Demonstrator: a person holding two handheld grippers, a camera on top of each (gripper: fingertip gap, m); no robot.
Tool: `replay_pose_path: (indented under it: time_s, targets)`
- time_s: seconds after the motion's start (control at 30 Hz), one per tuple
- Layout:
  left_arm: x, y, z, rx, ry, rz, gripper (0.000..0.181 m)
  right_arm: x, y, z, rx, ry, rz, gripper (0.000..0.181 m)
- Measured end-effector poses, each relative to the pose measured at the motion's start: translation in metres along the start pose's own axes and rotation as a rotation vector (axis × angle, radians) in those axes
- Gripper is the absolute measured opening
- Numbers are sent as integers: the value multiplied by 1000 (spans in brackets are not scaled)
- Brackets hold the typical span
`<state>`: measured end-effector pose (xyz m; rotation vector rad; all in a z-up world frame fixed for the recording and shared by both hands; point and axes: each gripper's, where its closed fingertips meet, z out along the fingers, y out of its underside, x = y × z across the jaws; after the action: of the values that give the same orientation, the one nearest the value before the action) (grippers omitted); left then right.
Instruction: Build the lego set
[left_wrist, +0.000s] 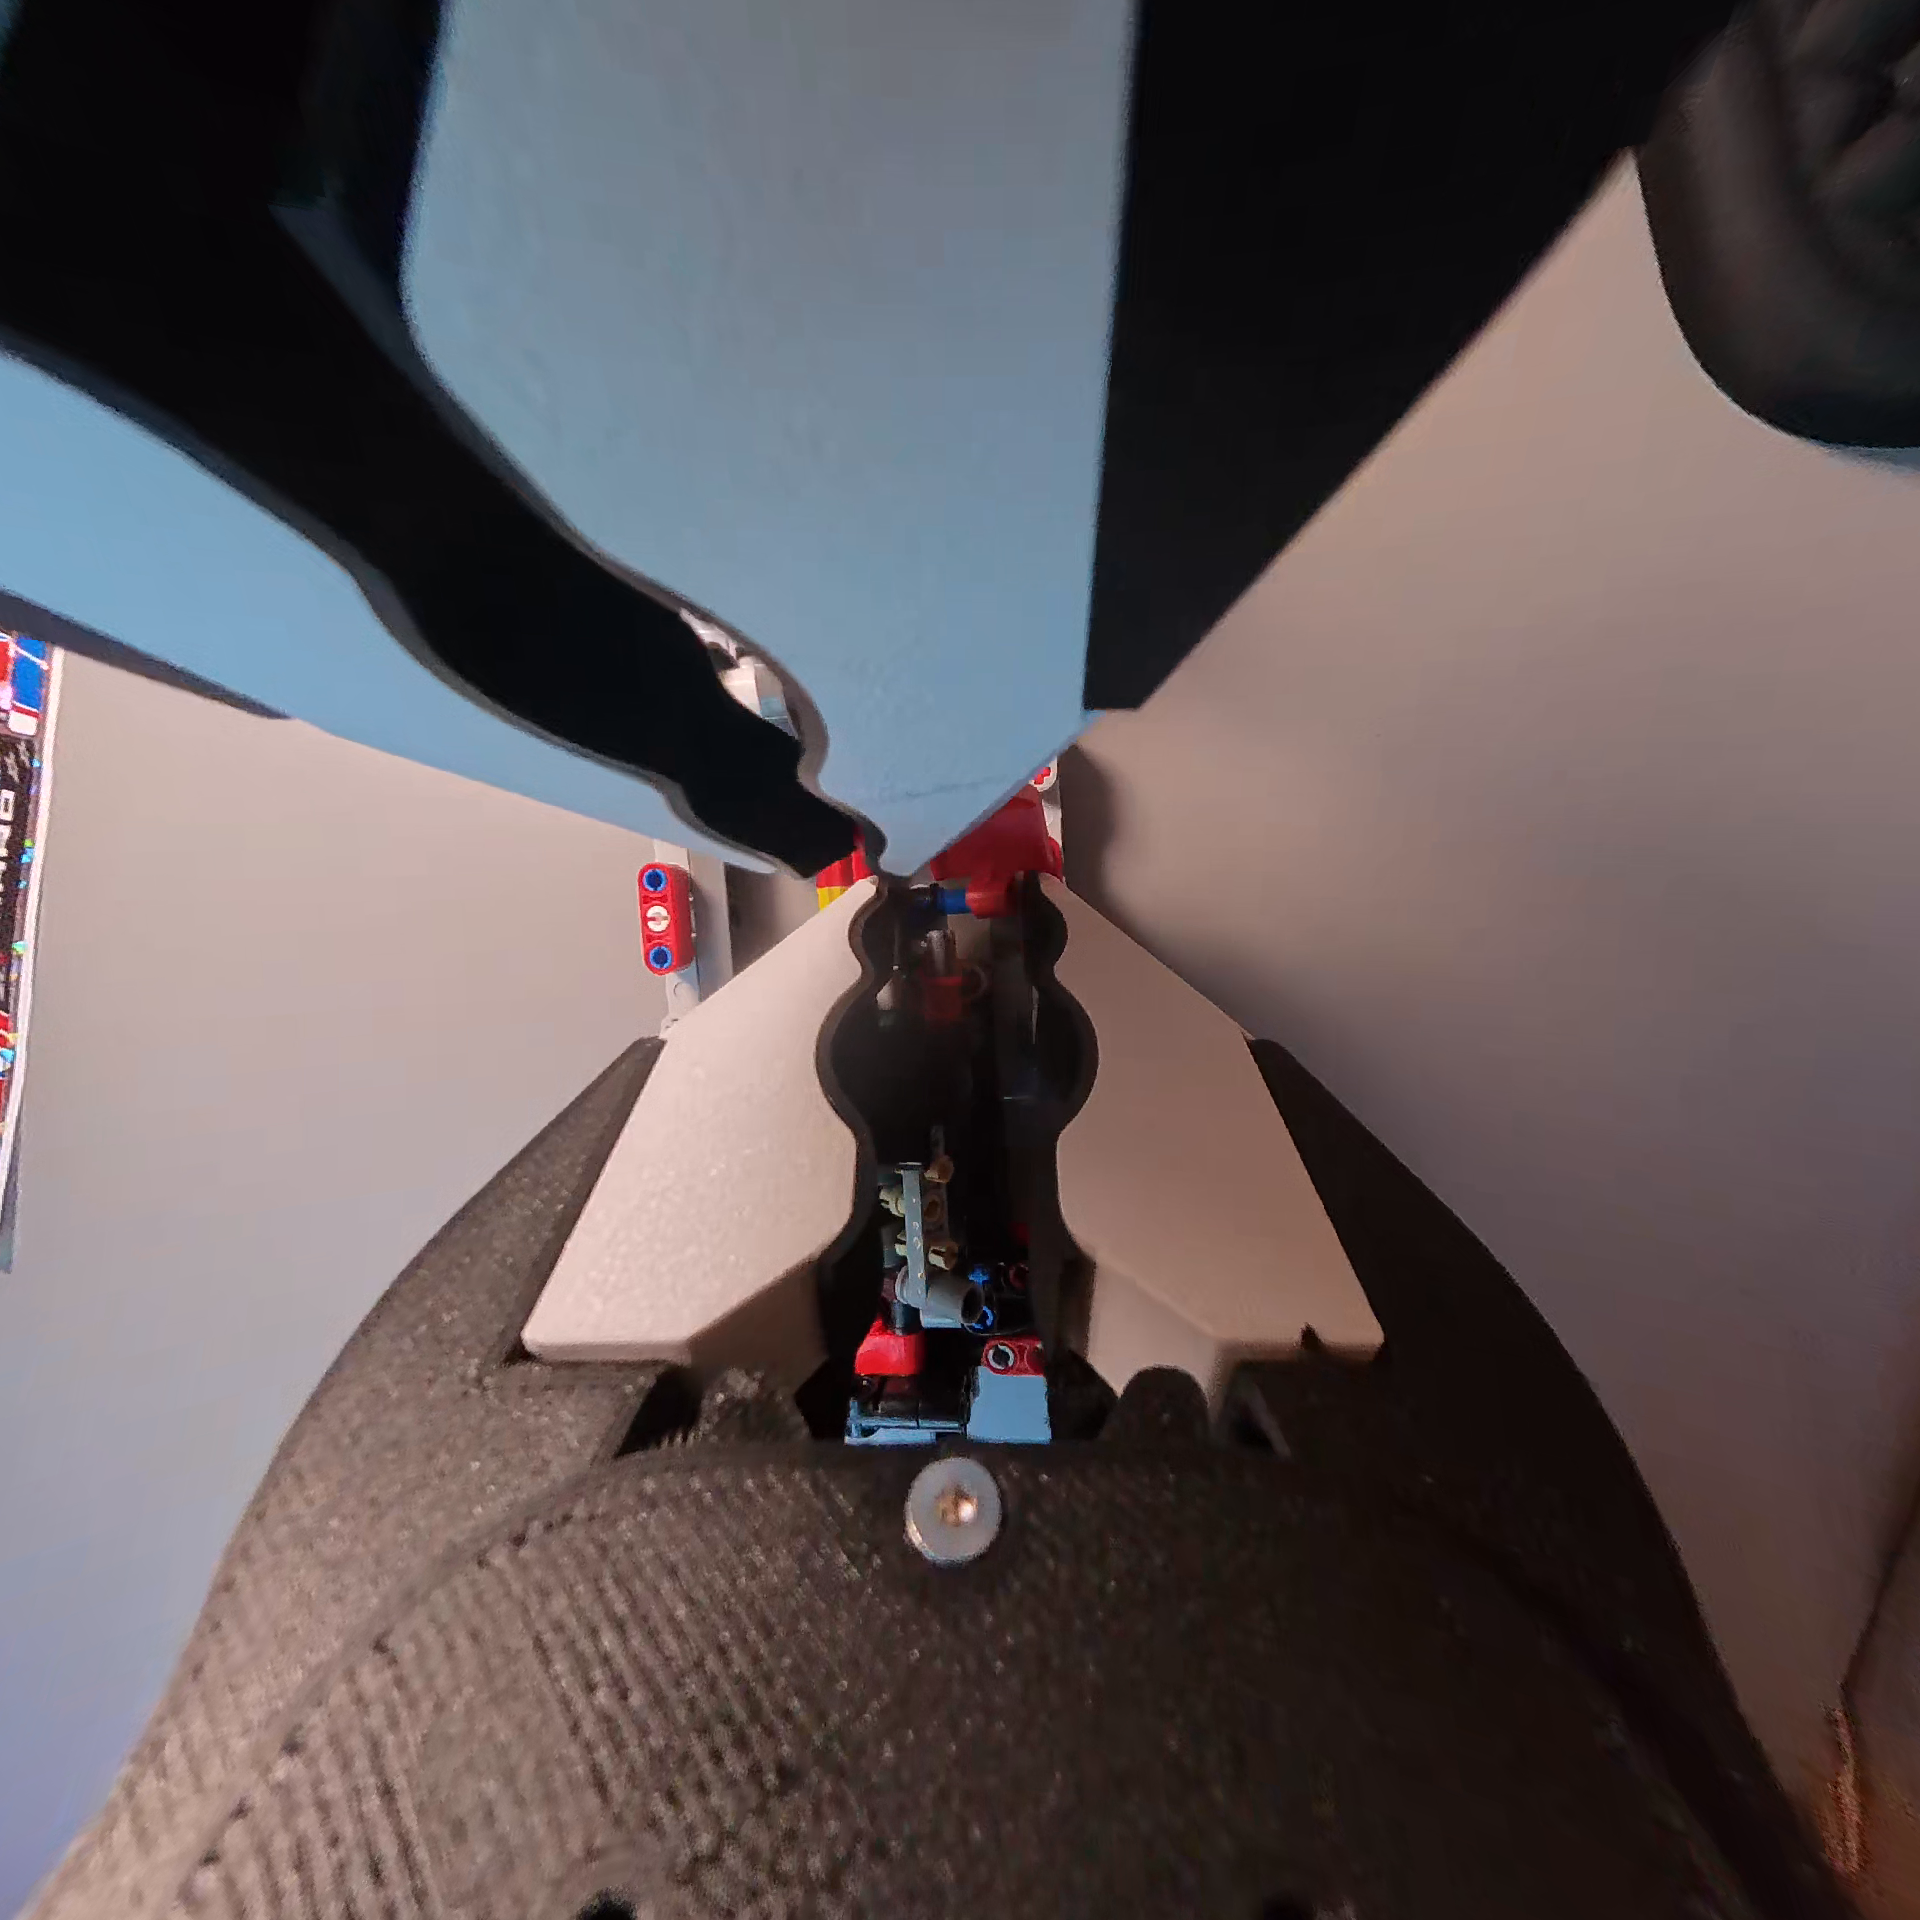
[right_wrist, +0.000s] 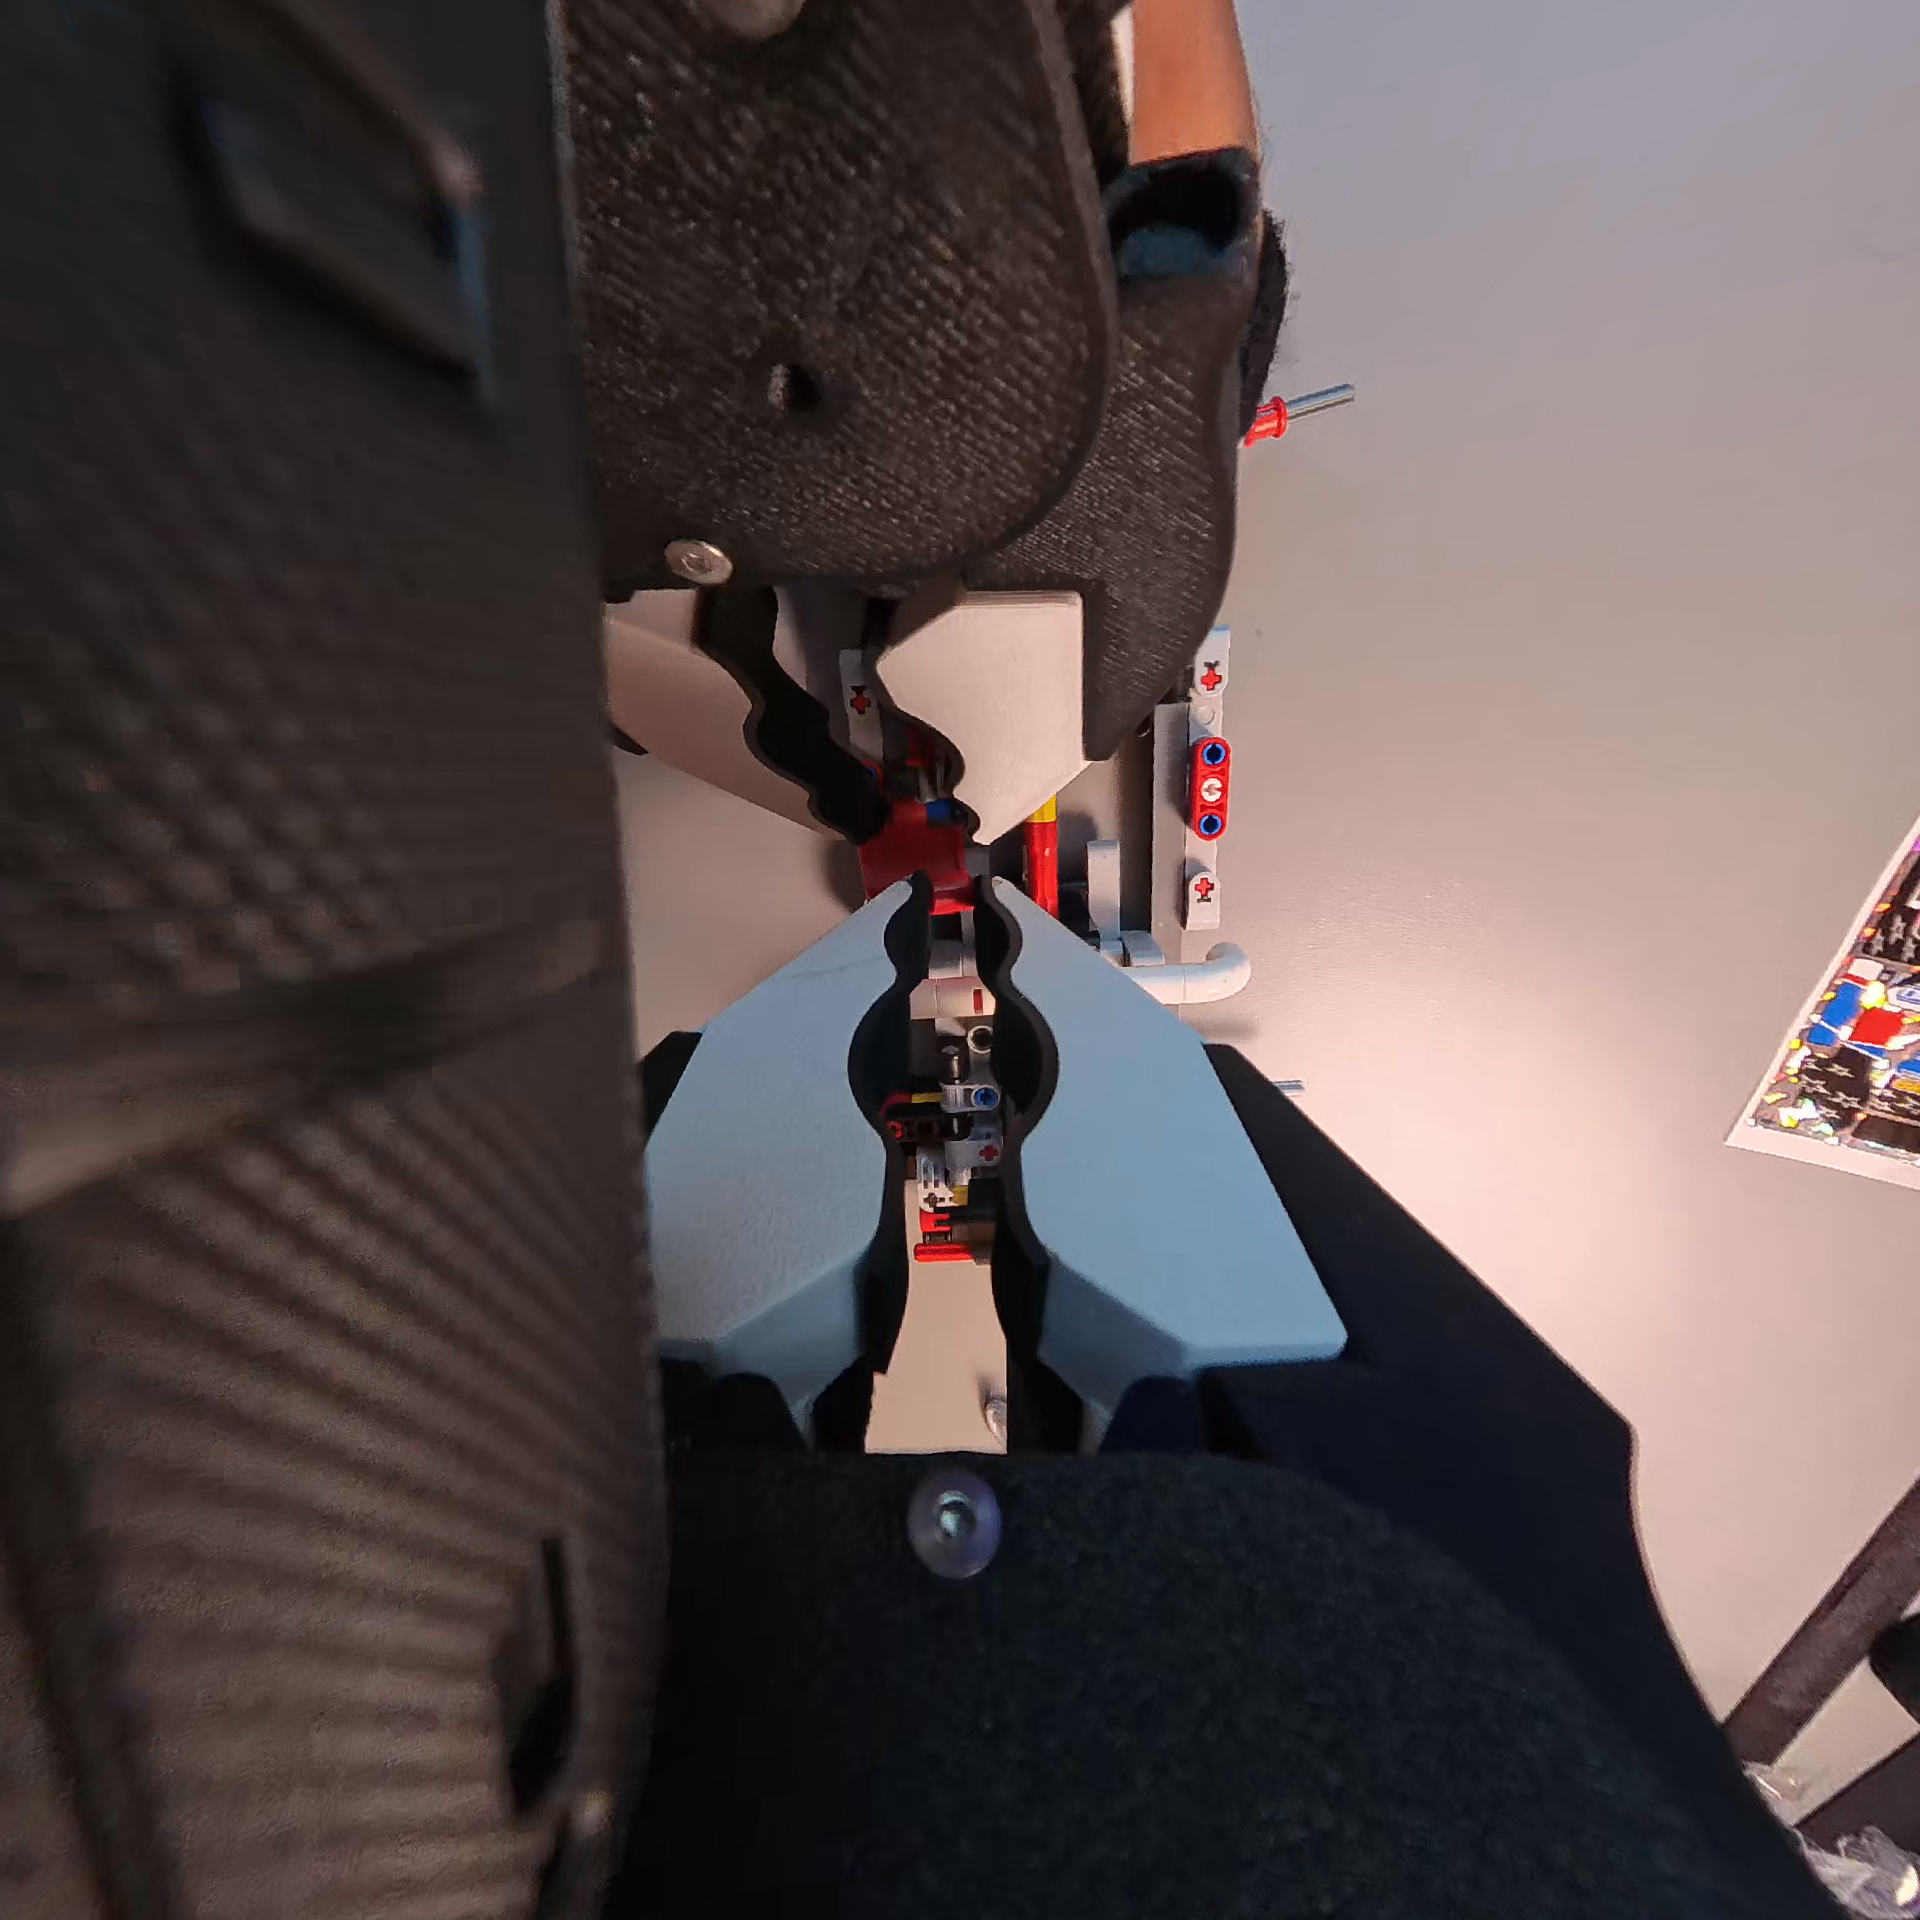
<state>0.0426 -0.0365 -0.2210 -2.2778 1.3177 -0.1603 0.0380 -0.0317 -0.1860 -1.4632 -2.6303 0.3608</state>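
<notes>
Two pairs of tongs meet on my lego model (right_wrist: 951, 1122), which sits between them over the bench (right_wrist: 1558, 623). My right tongs (right_wrist: 951, 904) (blue fingers) are narrowed onto its red part; my left tongs (left_wrist: 961, 894), grey, grip the same model from the opposite end. A red pin (right_wrist: 1270, 421) lies far right, a printed sheet (right_wrist: 1860, 1049) near right.

A plain, bare-topped white table (right_wrist: 1558, 623) under soft indoor light, with loose building-toy pieces such as a red pin (right_wrist: 1294, 410), a printed colourful instruction sheet (right_wrist: 1860, 1049) at its edge and a dark chair or table leg (right_wrist: 1829, 1652) beside it, suggests a simple hobby or data-recording desk.
</notes>
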Motion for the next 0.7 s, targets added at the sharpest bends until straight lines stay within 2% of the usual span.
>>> replay_pose_path:
  time_s: [0.7]
  targets:
    - [-1,0,1,-35,43,23,21,4,0,1,47,50,52,6]
